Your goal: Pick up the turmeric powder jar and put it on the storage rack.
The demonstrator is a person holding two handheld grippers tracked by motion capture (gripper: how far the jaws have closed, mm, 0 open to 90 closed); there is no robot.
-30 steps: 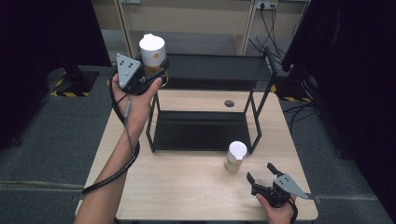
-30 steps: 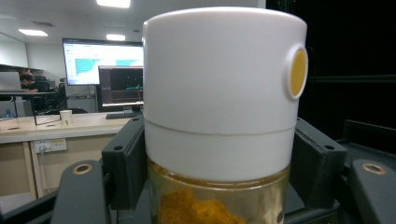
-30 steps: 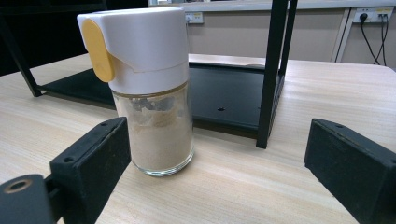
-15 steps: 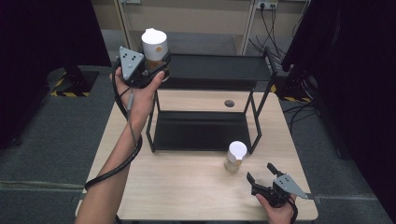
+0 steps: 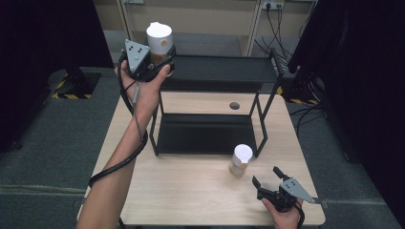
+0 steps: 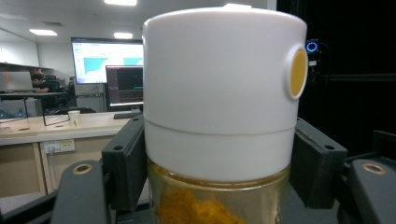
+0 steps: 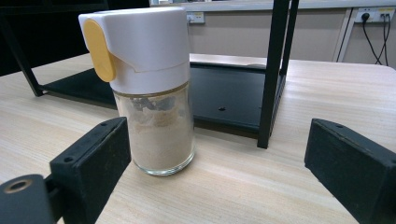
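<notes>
Pale wood fills the centre of the high view, a table (image 5: 191, 186) ringed by grey carpet and dark curtains, with a black two-level metal rack (image 5: 215, 95) standing on its far half. Up in the upper left of that frame, the left gripper (image 5: 155, 59) is raised beside the rack's top shelf, and it has a spice jar (image 5: 159, 43) clamped upright between its jaws. In the left gripper view the grip is plain: both black jaws press against the jar (image 6: 219, 140) just under its white cap, one on each side, and yellow-orange powder shows through the glass below. A round yellow spot sits on the cap's right side. Behind it, an office with monitors (image 6: 112, 74) and ceiling lights.

Down at the lower right of the high view, the right gripper (image 5: 271, 181) is low at the near edge of the table, jaws spread wide, holding nothing. A second jar (image 5: 240, 160) stands upright on the wood just ahead of it, near the rack's front right leg. In the right gripper view this jar (image 7: 149, 88) has pale powder, a white cap and a yellow flip tab, standing left of centre between the parted jaws, touching neither.
</notes>
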